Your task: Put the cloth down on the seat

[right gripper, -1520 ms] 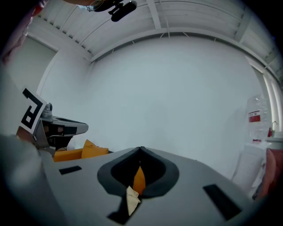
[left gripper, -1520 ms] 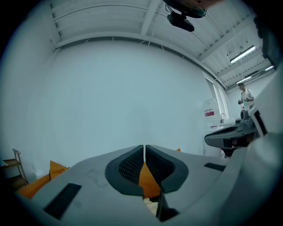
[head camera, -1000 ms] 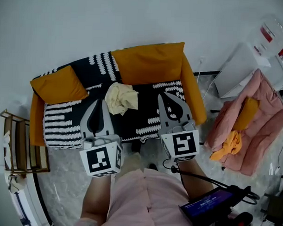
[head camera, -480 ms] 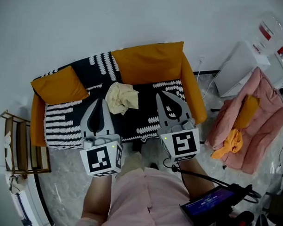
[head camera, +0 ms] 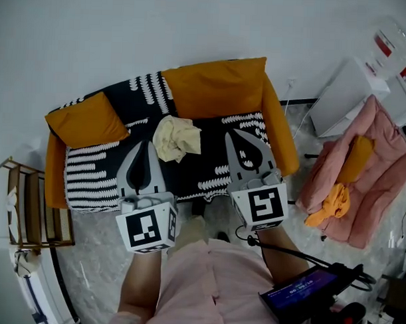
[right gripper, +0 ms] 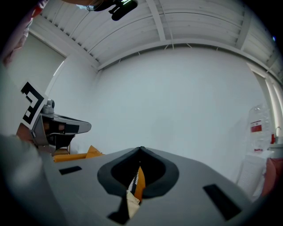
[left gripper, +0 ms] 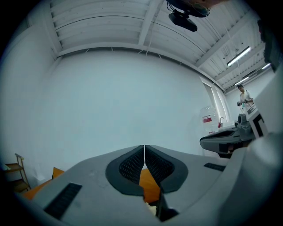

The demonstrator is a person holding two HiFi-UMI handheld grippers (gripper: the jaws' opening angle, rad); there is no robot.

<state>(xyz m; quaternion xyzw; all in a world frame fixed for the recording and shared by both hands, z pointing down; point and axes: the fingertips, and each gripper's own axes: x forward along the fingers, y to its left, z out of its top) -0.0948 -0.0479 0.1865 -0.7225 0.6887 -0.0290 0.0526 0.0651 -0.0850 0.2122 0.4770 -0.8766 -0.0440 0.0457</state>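
Cloth [head camera: 177, 138] lies bunched up on the sofa seat [head camera: 209, 166]. Left gripper [head camera: 146, 146] and right gripper [head camera: 234, 136] hang near it, both closed tight, holding nothing.

I see a plain white wall [head camera: 194, 25], marbled grey floor [head camera: 93, 274], a wooden rack [head camera: 38, 209] left, a pink chair [head camera: 383, 151] right, strip lights [left gripper: 239, 56] overhead
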